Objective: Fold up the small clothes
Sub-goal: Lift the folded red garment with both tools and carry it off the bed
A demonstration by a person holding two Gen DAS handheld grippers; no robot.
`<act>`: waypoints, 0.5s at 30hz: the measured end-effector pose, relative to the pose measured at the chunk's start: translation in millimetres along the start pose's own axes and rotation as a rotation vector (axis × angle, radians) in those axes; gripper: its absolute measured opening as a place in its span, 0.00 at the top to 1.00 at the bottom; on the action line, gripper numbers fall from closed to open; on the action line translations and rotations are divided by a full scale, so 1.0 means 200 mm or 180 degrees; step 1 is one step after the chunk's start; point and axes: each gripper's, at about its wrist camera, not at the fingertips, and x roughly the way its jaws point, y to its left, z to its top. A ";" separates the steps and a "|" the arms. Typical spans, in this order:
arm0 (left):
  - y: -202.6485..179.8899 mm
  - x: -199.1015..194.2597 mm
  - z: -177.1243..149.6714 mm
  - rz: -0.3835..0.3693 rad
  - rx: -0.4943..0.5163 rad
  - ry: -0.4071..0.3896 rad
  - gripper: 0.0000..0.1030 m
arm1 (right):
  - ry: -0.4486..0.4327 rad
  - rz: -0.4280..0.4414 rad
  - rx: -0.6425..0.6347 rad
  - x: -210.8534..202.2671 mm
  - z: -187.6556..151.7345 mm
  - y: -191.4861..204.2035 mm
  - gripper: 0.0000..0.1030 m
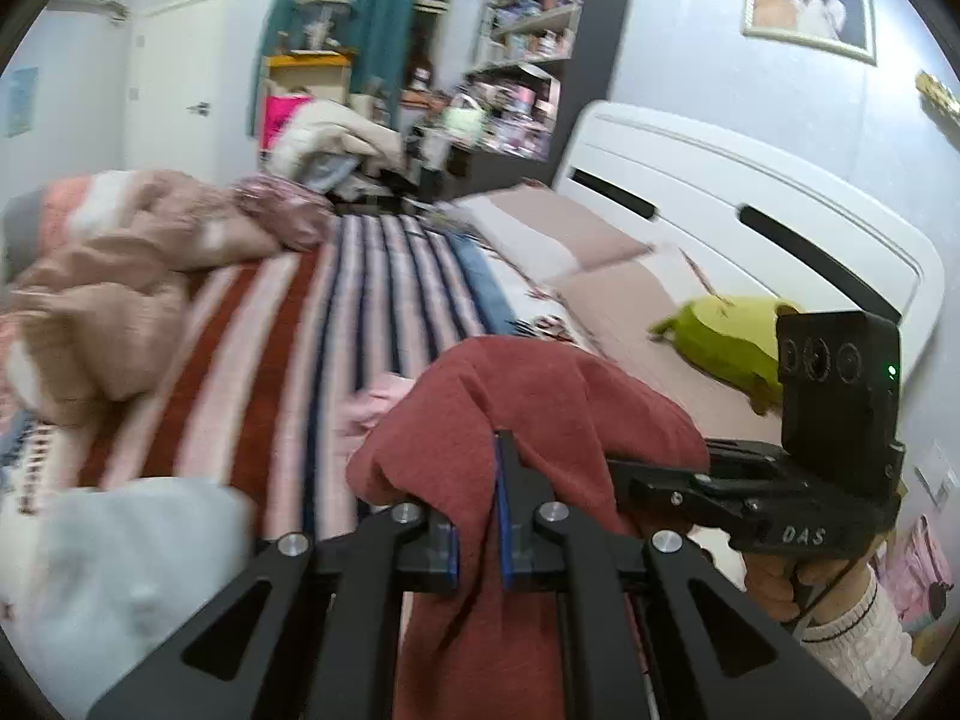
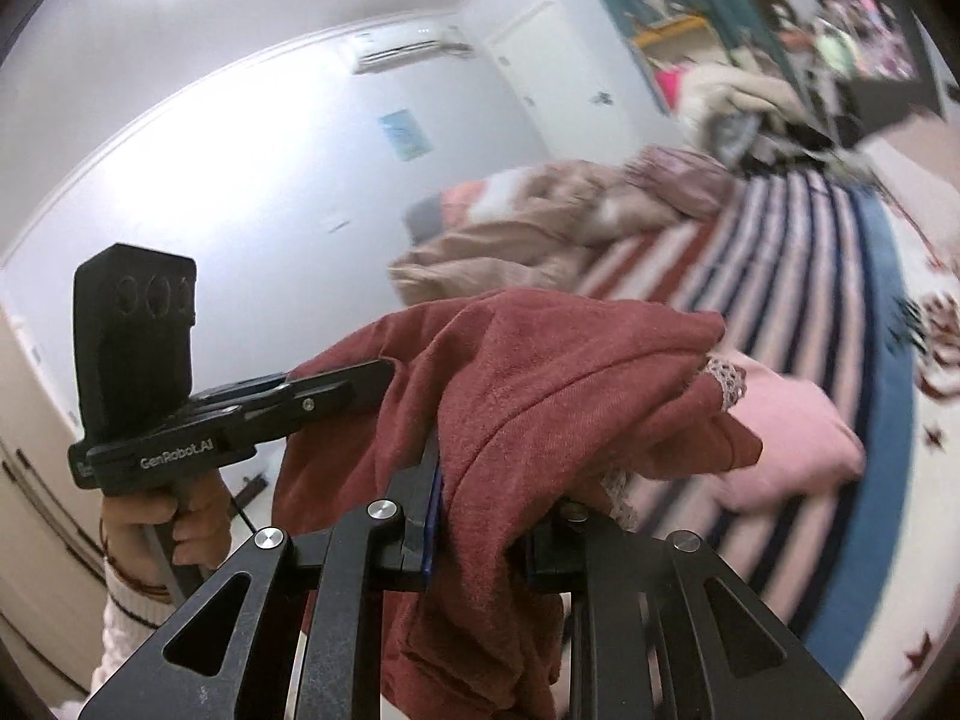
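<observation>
A brick-red knit garment hangs in the air above the bed, stretched between both grippers. My left gripper is shut on one part of it, the cloth draping over its fingers. In the right wrist view the same red garment, with a lace trim, is bunched over my right gripper, which is shut on it. Each view shows the other gripper beside it: the right one held by a hand in a white sleeve, the left one likewise. A pink garment lies on the bed below.
The striped bedspread carries a heap of beige and pink bedding at the far side, a pale cloth near me and a green plush by the white headboard. Shelves and clutter stand beyond.
</observation>
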 end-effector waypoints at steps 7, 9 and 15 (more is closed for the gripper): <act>0.36 -0.46 0.02 0.0488 -0.0131 -0.0138 0.94 | 0.0064 0.0377 -0.0209 0.33 0.10 0.54 0.86; 0.48 -0.53 0.01 0.0687 -0.0175 -0.0137 0.94 | 0.0095 0.0444 -0.0230 0.41 0.11 0.64 0.87; 0.88 -0.44 -0.11 0.0933 -0.0543 0.0069 0.94 | 0.0345 0.0501 -0.0248 0.73 0.04 0.81 0.87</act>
